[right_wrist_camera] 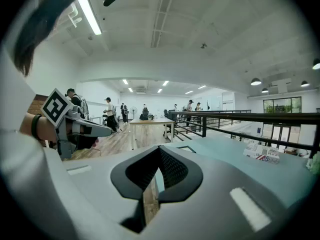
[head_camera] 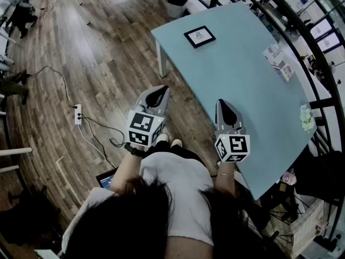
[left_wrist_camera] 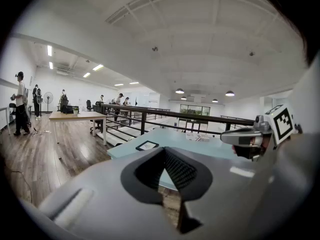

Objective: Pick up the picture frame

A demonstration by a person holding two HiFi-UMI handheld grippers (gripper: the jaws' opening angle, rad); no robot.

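Note:
The picture frame (head_camera: pixel 199 36), black-edged with a white mat, lies flat near the far corner of the light blue table (head_camera: pixel 242 90). Both grippers hang in the air short of the table's near edge, well away from the frame. My left gripper (head_camera: pixel 158 89) is over the wooden floor, its jaws shut with nothing between them. To its right, over the table's edge, my right gripper (head_camera: pixel 222 102) is also shut and empty. In the left gripper view the frame (left_wrist_camera: pixel 147 145) shows just beyond the closed tips (left_wrist_camera: pixel 162 150). In the right gripper view the frame (right_wrist_camera: pixel 186 148) peeks over the closed tips (right_wrist_camera: pixel 160 148).
A printed box (head_camera: pixel 280 63) and a small white flower bunch (head_camera: pixel 307 117) sit along the table's right side, by a black railing (head_camera: pixel 302 31). A bin (head_camera: pixel 177 5) stands beyond the table. A power strip with cables (head_camera: pixel 78 114) lies on the floor at left.

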